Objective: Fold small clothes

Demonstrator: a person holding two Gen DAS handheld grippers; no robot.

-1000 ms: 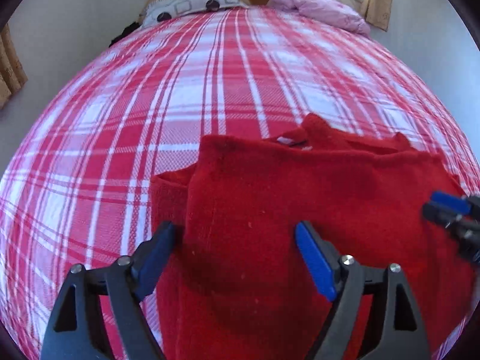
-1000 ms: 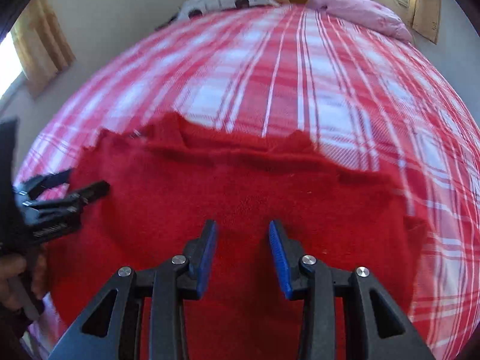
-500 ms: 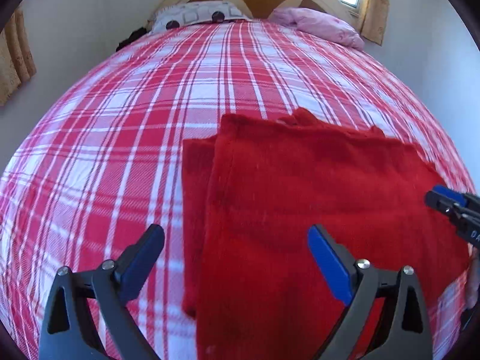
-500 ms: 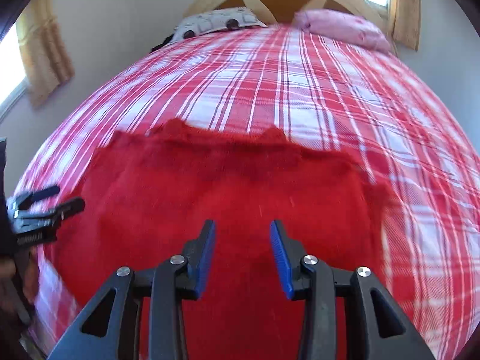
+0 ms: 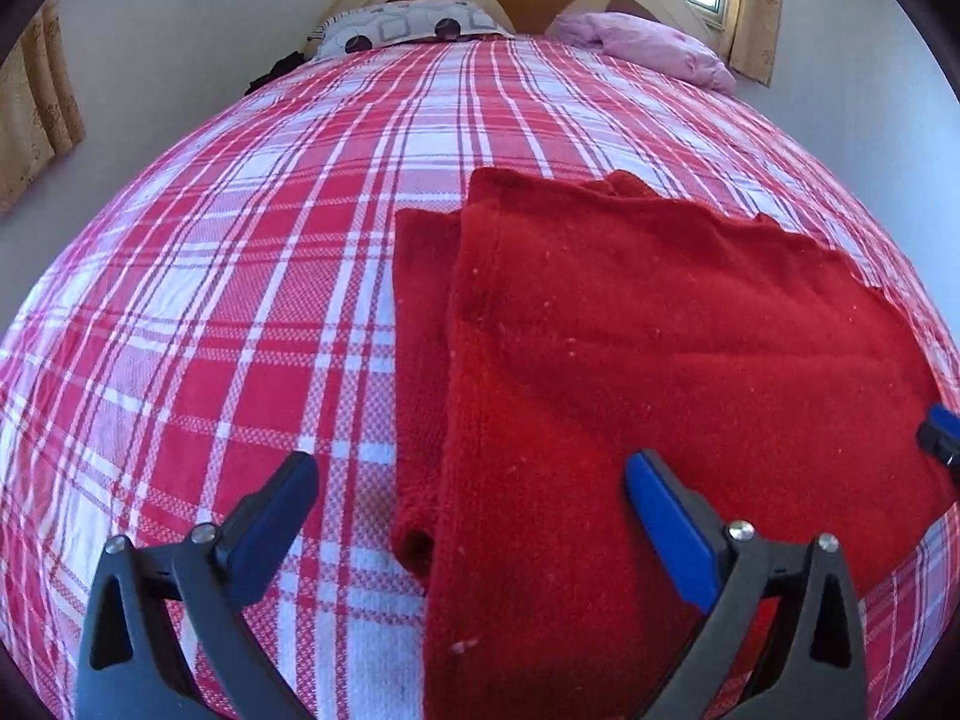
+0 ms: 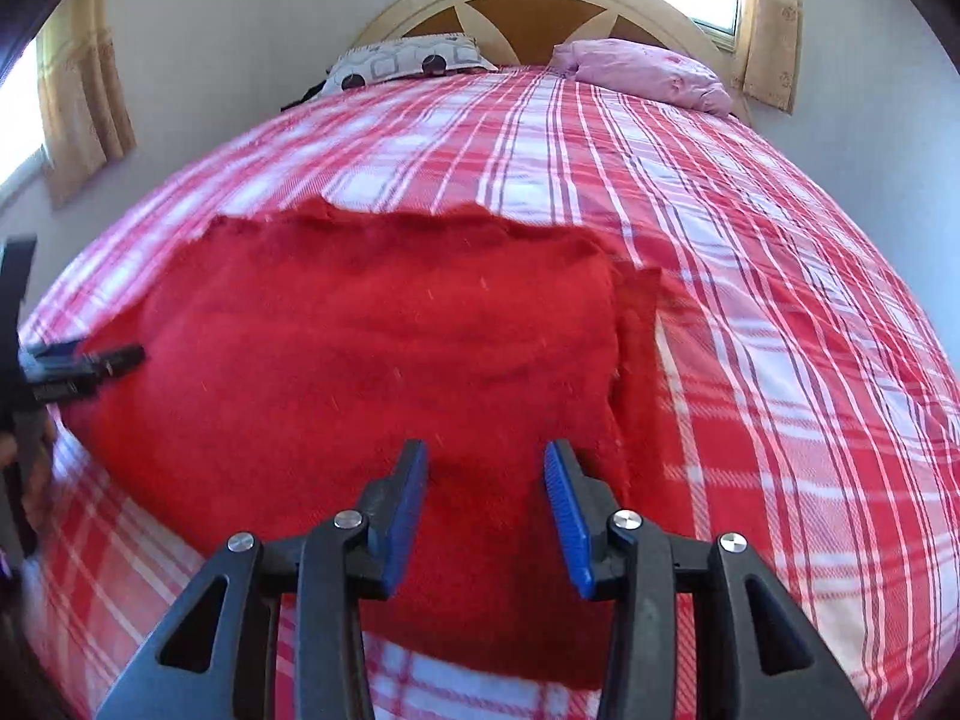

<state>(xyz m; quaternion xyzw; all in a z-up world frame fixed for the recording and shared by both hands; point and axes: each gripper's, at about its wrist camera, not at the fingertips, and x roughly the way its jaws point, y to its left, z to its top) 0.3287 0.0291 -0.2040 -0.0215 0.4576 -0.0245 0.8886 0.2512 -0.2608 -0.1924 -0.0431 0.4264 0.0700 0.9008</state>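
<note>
A folded red knit garment [image 5: 660, 330] lies flat on the plaid bed, with a narrower layer showing along its left side. My left gripper [image 5: 468, 462] hovers above its near left edge, jaws opening wide, pads touching nothing. In the right wrist view the same garment [image 6: 360, 348] fills the middle. My right gripper [image 6: 486, 450] hangs over its near right part, jaws partly apart and empty. The left gripper [image 6: 90, 360] shows at that view's left edge, held by a hand. The right gripper's tip [image 5: 939, 432] peeks in at the left view's right edge.
The red and white plaid bedspread [image 5: 240, 300] stretches far beyond the garment. A patterned pillow [image 5: 408, 27] and a pink pillow [image 5: 648, 48] lie against the wooden headboard [image 6: 540, 0]. Curtains [image 6: 84, 108] hang at both sides by the walls.
Both grippers have drawn back and apart, the left toward the garment's left edge, the right toward its right side. The left jaws have spread wider. The garment lies still.
</note>
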